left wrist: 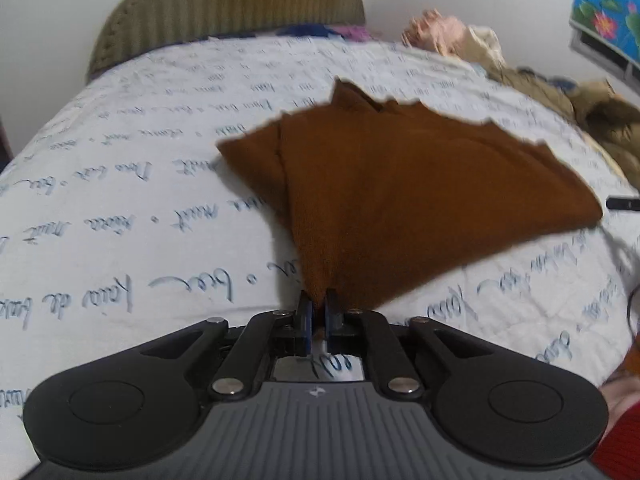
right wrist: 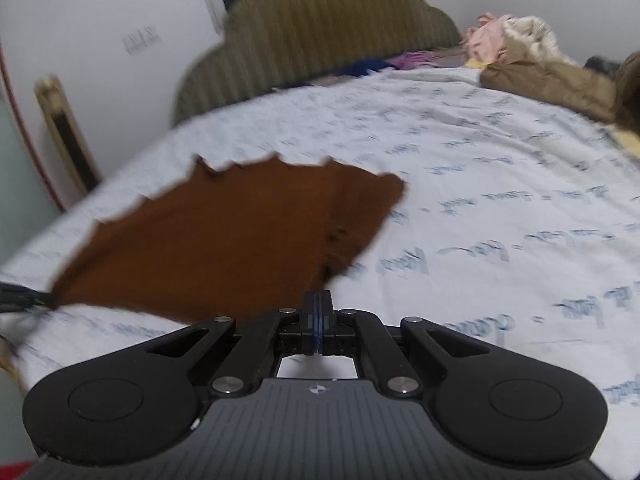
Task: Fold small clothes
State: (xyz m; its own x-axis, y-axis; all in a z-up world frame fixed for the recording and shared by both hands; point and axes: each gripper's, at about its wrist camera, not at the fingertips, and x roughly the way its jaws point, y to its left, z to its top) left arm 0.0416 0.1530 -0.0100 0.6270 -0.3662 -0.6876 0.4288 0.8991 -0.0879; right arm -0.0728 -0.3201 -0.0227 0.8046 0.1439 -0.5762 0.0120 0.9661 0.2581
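Note:
A small rust-brown garment (left wrist: 400,184) hangs spread over the bed, its far edge jagged. My left gripper (left wrist: 319,306) is shut on one near corner, and the fabric fans out from between its fingers. In the right wrist view the same garment (right wrist: 224,240) stretches to the left. My right gripper (right wrist: 319,300) is shut, with the garment's other near corner running in at its fingertips. Each gripper also shows in the other view as a dark tip at the cloth's far corner: the right gripper (left wrist: 622,203) and the left gripper (right wrist: 24,298).
The bed sheet (left wrist: 140,184) is white with blue script. An olive ribbed headboard (right wrist: 320,32) stands at the far end. Pink, cream and tan clothes (right wrist: 532,56) lie piled at the far right. A red sleeve (left wrist: 620,440) shows at the lower right.

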